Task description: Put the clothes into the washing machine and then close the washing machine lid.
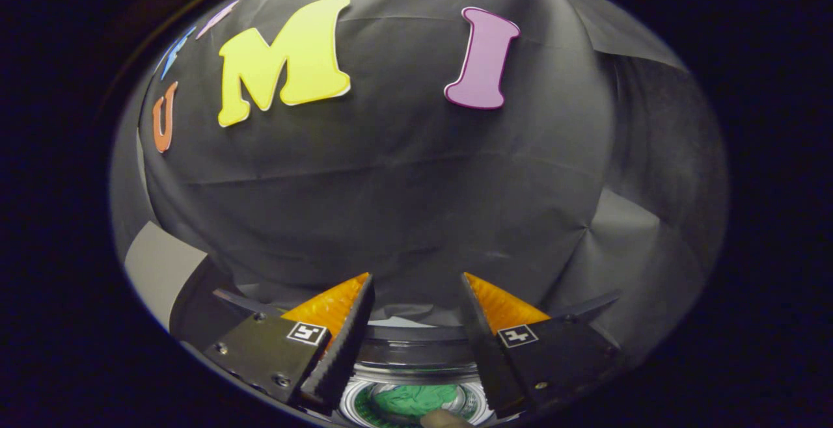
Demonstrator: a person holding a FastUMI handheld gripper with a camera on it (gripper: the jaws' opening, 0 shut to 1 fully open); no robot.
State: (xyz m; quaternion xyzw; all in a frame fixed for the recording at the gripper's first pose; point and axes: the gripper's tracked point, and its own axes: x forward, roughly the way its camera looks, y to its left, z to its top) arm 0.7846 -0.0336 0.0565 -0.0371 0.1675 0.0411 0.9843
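Observation:
My gripper (416,278) is open, its two fingers spread apart with nothing between them. Below and between the fingers I see the round mouth of the washing machine (416,353), its dark rim curving from one finger to the other. Inside the drum lies a green piece of clothing (413,399), bunched up on the patterned drum floor. A small brownish thing sits at the near edge of the drum, too little of it visible to tell what it is. The lid is hidden from me.
The black cloth wall (403,187) of the booth rises close behind the machine. A pale grey panel (159,268) stands to the left of the machine. A thin dark curved edge (586,304) runs outward behind each finger.

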